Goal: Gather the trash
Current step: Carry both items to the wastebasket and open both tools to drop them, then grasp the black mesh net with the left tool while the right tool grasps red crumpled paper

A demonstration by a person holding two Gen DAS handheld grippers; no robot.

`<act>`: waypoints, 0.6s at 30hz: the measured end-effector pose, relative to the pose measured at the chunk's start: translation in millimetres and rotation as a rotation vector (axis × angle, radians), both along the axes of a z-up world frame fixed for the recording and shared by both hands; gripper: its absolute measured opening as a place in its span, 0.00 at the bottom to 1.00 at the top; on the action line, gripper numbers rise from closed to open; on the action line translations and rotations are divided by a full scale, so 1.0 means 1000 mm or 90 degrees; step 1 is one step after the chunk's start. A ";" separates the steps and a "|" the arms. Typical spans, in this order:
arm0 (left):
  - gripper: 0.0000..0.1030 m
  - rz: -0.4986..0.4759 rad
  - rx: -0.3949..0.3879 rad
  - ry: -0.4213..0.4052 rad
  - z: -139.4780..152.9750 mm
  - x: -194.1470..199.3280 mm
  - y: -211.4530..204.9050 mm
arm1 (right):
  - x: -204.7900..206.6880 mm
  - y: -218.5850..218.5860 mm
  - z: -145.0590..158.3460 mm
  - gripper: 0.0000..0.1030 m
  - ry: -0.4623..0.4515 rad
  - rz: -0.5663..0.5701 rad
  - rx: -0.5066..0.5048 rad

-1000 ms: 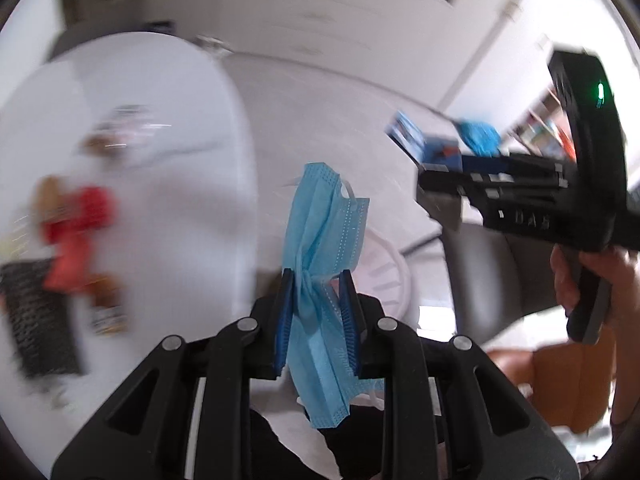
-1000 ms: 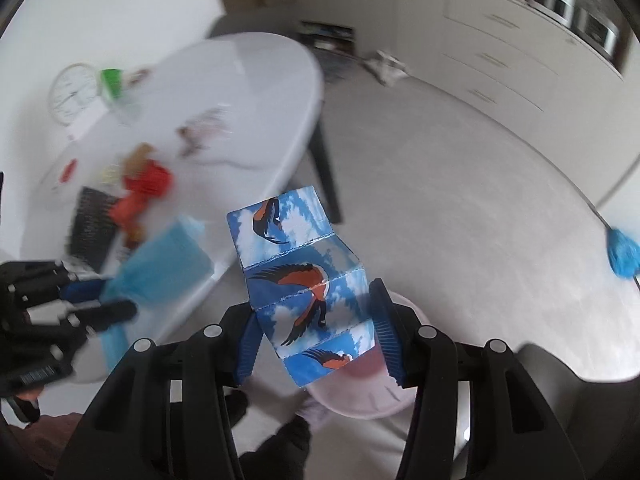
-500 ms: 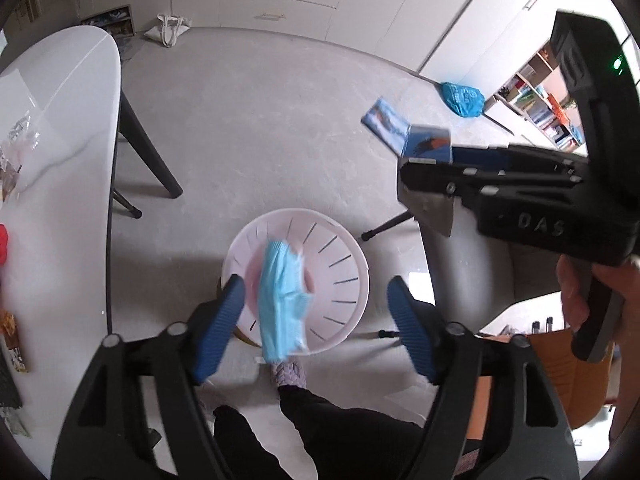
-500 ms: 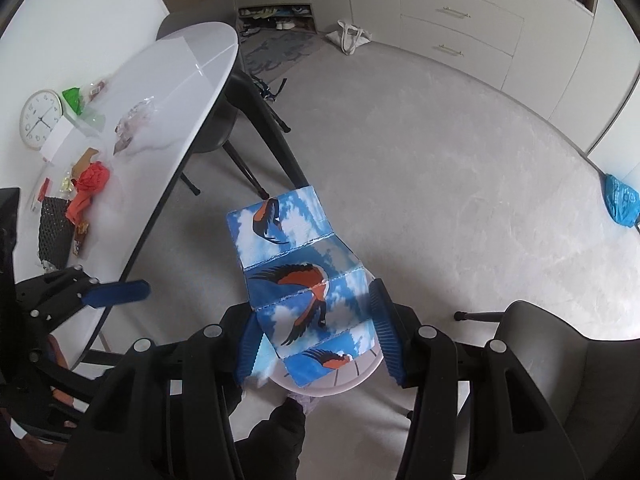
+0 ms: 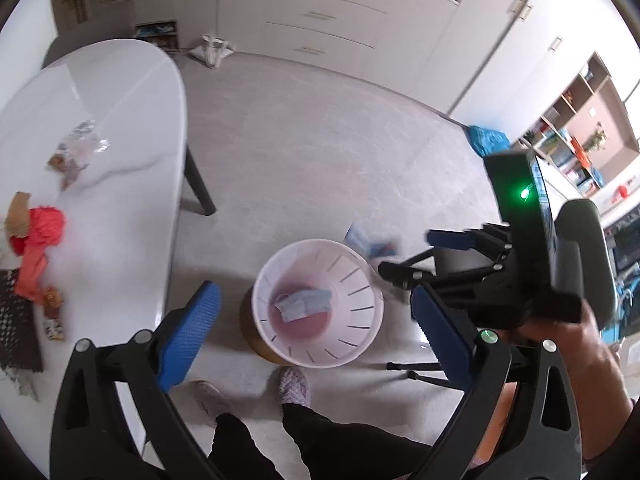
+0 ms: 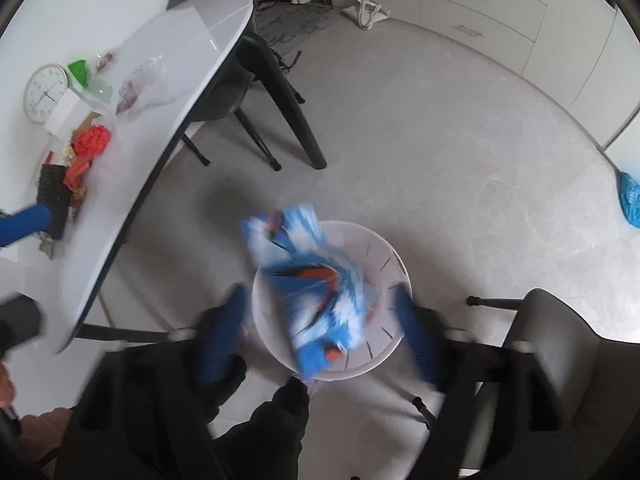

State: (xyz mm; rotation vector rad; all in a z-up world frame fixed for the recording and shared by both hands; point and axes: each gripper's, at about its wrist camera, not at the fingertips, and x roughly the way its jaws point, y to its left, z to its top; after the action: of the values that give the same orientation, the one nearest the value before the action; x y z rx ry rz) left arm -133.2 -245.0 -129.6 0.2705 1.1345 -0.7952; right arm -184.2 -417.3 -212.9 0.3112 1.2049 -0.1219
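Observation:
A white slotted bin point(image 5: 356, 280) stands on the floor with a blue face mask point(image 5: 306, 304) lying in its bottom. My left gripper point(image 5: 316, 332) hovers above it, jaws opening wide, nothing between them. In the right wrist view, my right gripper point(image 6: 320, 338) is over the same bin point(image 6: 390, 280), jaws opening. A blue packet with a bird print point(image 6: 312, 292) is blurred between the pads, touching neither, over the bin's mouth. In the left wrist view, the right gripper point(image 5: 420, 256) hangs at the bin's right, with the packet point(image 5: 370, 242) showing as a blur.
A white oval table point(image 5: 120, 112) at the left carries more litter: a red wrapper point(image 5: 38, 232), clear plastic point(image 5: 80, 148), a dark mat point(image 5: 16, 320). A round clock point(image 6: 45, 92) lies there too. A grey chair point(image 6: 560, 360) is at the right. The person's feet point(image 5: 294, 386) stand beside the bin.
The left gripper opened and the mask dropped into the bin. The right gripper sank toward the bin and opened, and the packet came loose.

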 end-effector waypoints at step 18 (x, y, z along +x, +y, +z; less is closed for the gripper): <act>0.93 0.220 0.019 -0.078 0.044 0.048 0.167 | 0.057 0.083 0.101 0.98 -0.131 0.027 -0.017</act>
State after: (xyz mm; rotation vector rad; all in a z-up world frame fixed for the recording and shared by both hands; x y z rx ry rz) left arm -85.1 -78.4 -85.6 0.1395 1.0411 -0.4510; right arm -127.6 -334.1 -112.1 0.2678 1.0051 -0.0668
